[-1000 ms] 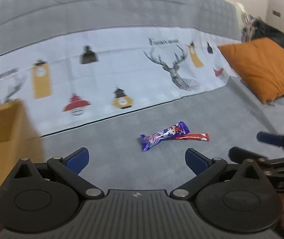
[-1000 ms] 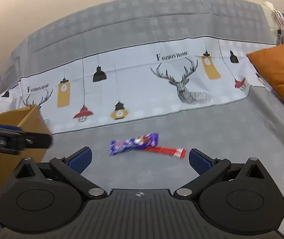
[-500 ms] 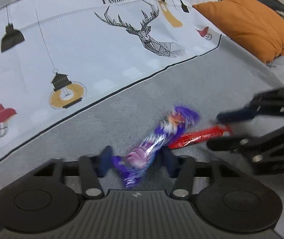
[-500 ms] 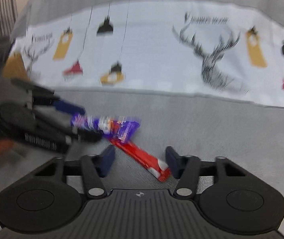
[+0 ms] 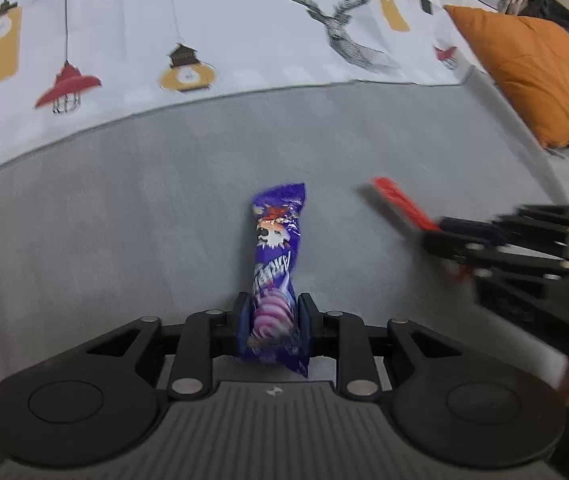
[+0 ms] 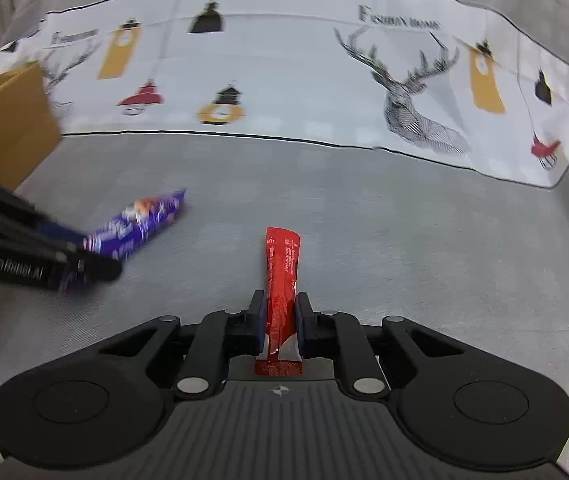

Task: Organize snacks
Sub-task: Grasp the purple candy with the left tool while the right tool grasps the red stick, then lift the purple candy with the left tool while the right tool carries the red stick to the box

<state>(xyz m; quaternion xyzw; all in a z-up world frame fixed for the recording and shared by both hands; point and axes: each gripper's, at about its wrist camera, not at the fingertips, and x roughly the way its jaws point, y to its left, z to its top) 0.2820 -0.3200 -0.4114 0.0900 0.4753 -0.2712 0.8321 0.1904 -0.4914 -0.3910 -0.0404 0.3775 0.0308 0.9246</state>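
A purple snack bar (image 5: pixel 274 248) lies lengthwise on the grey bedspread (image 5: pixel 104 220). Its near end sits between the pads of my left gripper (image 5: pixel 272 320), whose jaws are closing and press on the wrapper. In the right wrist view a thin red snack stick (image 6: pixel 282 268) points away from me. My right gripper (image 6: pixel 280 316) is closing its jaws on the stick's near end, pads against it. Each gripper shows in the other's view: the right gripper (image 5: pixel 444 236) with the red stick (image 5: pixel 400 204), the left gripper (image 6: pixel 84 256) with the purple bar (image 6: pixel 140 224).
A brown cardboard box (image 6: pixel 4 120) stands at the left on the bed. An orange pillow (image 5: pixel 532 80) lies at the right. Beyond the grey area runs a white printed cloth (image 5: pixel 244 40) with deer and lamps.
Both grippers came down from wide open onto the two touching snacks and closed. The left took the purple bar and the right the red stick. The snacks now lie apart.
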